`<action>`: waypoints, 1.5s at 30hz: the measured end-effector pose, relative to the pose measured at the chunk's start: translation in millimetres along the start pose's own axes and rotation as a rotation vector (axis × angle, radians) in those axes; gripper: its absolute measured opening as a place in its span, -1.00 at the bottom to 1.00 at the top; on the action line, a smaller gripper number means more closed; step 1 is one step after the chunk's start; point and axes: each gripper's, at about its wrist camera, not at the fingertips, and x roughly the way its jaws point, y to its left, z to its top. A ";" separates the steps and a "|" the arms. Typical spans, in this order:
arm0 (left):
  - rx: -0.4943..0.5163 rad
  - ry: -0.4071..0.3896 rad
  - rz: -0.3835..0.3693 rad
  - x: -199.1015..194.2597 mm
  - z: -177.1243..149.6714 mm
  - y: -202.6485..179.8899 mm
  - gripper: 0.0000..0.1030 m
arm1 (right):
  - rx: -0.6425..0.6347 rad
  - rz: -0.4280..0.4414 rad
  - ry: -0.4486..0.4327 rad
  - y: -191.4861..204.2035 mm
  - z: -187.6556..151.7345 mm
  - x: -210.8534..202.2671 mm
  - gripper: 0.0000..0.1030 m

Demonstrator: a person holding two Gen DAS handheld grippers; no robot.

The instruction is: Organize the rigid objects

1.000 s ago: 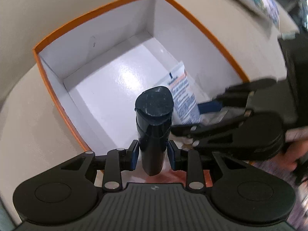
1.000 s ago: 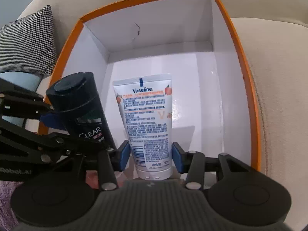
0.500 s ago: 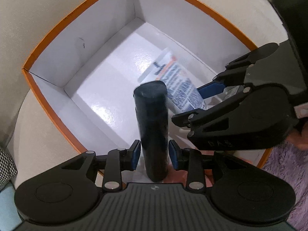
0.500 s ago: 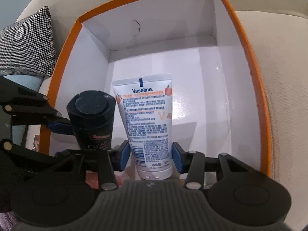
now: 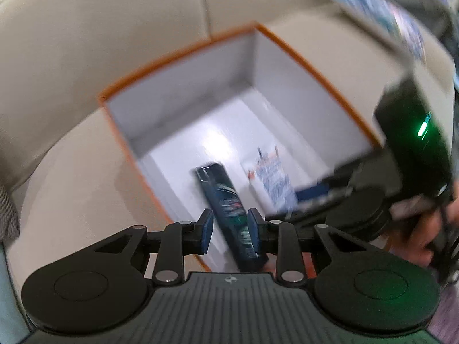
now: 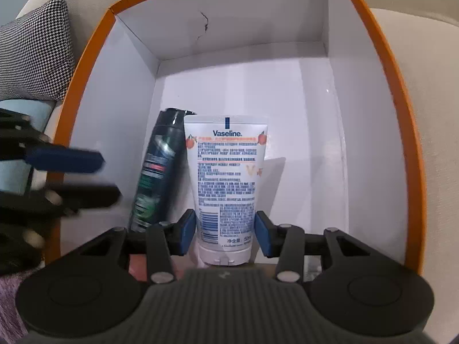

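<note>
Down at six o'clock in the left wrist view, the left gripper (image 5: pixel 231 229) is seen lifted clear of the orange-rimmed box (image 5: pixel 178 57), and the dark shampoo bottle (image 5: pixel 226 209) that was held upright between its pads a moment ago is now laid flat on the white floor. Its jaws have just been narrowing again, yet nothing is clamped by them; through the motion blur the bottle appears to lie below the pads, not between them. So one item is counted as delivered.

From the right wrist view, the bottle (image 6: pixel 156 169) is found at nine o'clock of the Vaseline tube (image 6: pixel 226 183), leaning against the tube's edge. The tube is framed by the right gripper (image 6: pixel 226 232), whose blue pads stand just off its sides with a sliver of gap showing, so the tube is judged to be let go, or very nearly. It rests on the box floor, cap toward six o'clock.

Both items are thus lying side by side inside, and a withdrawal of the right hand is probably all that remains.
</note>
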 end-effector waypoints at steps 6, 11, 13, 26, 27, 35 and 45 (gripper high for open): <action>-0.189 -0.126 0.009 -21.6 -11.7 17.2 -0.36 | 0.001 -0.004 0.027 9.3 4.2 10.2 -0.07; -0.316 -0.146 0.030 -17.6 -29.7 30.7 -0.35 | 0.037 -0.004 0.037 5.2 7.3 11.7 -0.01; -0.377 -0.142 0.020 -14.0 -35.6 37.7 -0.36 | 0.037 -0.015 0.031 5.1 8.3 12.7 -0.02; -0.501 -0.145 -0.086 3.4 -51.7 48.7 -0.63 | -0.126 -0.036 0.050 29.6 7.1 26.5 -0.11; -0.504 -0.145 -0.086 4.2 -52.9 49.7 -0.64 | -0.153 -0.043 0.054 33.4 6.9 27.7 -0.11; -0.507 -0.152 -0.095 2.3 -55.6 50.8 -0.68 | -0.192 -0.048 0.096 48.5 6.8 34.1 -0.13; -0.521 -0.158 -0.113 1.4 -57.8 53.4 -0.68 | -0.173 -0.072 0.041 47.0 5.6 23.4 -0.10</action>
